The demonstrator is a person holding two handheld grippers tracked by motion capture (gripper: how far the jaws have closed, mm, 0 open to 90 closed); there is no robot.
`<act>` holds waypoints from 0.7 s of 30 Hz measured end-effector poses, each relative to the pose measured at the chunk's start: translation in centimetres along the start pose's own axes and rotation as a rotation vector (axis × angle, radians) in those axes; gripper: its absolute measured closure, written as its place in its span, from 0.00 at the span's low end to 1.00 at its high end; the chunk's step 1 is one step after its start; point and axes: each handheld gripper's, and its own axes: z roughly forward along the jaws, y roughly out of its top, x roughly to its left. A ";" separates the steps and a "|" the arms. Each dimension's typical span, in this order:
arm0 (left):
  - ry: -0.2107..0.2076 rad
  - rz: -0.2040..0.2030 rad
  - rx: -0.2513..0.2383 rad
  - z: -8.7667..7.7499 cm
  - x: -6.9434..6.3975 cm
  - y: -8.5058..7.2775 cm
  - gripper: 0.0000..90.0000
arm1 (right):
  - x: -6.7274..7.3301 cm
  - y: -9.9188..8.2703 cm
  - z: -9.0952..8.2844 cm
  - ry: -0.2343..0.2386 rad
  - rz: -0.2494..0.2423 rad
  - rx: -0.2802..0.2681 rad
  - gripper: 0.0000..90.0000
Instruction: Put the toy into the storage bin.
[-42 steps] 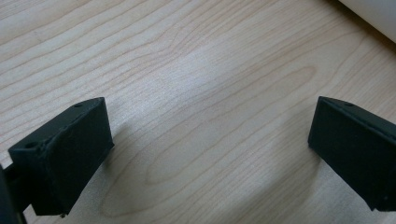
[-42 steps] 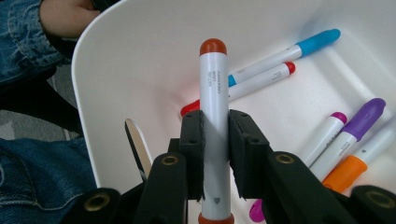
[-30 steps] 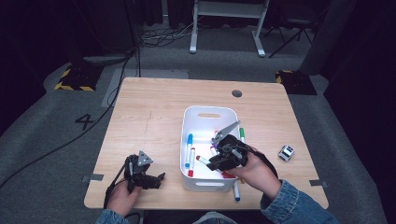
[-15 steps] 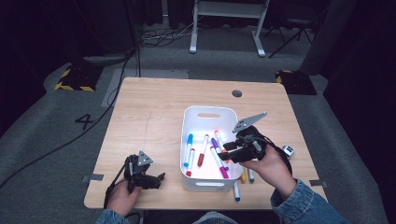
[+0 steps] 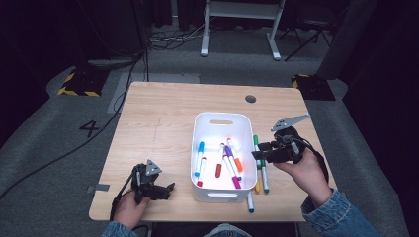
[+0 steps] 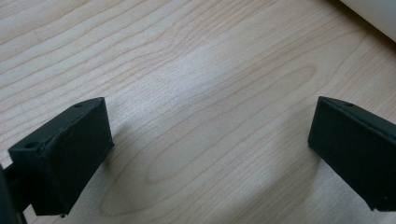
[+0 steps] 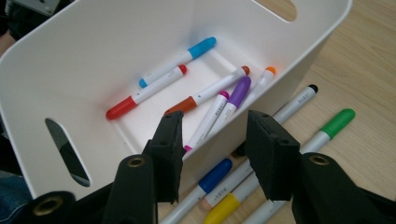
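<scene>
A white bin (image 5: 221, 120) stands mid-table with several markers inside, among them a blue-capped (image 5: 199, 157), a purple (image 5: 228, 153) and an orange one (image 5: 237, 163). More markers lie on the wood by its right wall, including a green (image 5: 257, 148) and a yellow one (image 5: 257, 185). My right gripper (image 5: 258, 154) hovers over these, jaws open and just closed a little, nothing between them. In the right gripper view it (image 7: 215, 121) points across the bin wall (image 7: 289, 70), above the blue (image 7: 212, 175) and yellow (image 7: 224, 207) markers. My left gripper (image 5: 169, 188) rests front left, open (image 6: 210, 105) over bare wood.
The bin's corner (image 6: 373, 14) lies just ahead of the left gripper. A round cable hole (image 5: 250, 98) sits at the table's back right. The table's front edge (image 5: 197, 217) runs close under both hands. Bare wood spreads left of the bin.
My right gripper has moved rightward and a little up, from over the bin's front right corner to beyond its right wall. The left gripper has stayed put.
</scene>
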 end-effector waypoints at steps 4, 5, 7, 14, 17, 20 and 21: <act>-0.001 -0.001 0.000 0.0 0.0 0.0 0.00 | -1.1 -0.8 0.1 -0.028 0.024 0.011 0.64; -0.001 -0.001 0.001 0.0 0.0 0.0 0.00 | -1.1 -0.8 0.1 -0.028 0.024 0.011 0.64; 0.000 0.000 0.000 0.0 0.0 0.0 0.00 | -1.6 -1.4 0.3 -0.051 0.036 0.025 0.64; -0.001 -0.001 0.000 0.0 0.0 0.0 0.00 | -3.6 -3.5 2.1 -0.084 0.089 0.075 0.64; -0.001 -0.001 0.001 0.0 0.0 0.0 0.00 | -4.2 -4.4 3.2 -0.088 0.101 0.097 0.64; -0.001 -0.001 0.000 0.0 0.0 0.0 0.00 | -4.6 -5.1 4.3 -0.086 0.108 0.112 0.64; -0.001 -0.001 0.000 0.0 0.0 0.0 0.00 | -4.6 -5.1 4.3 -0.086 0.108 0.112 0.64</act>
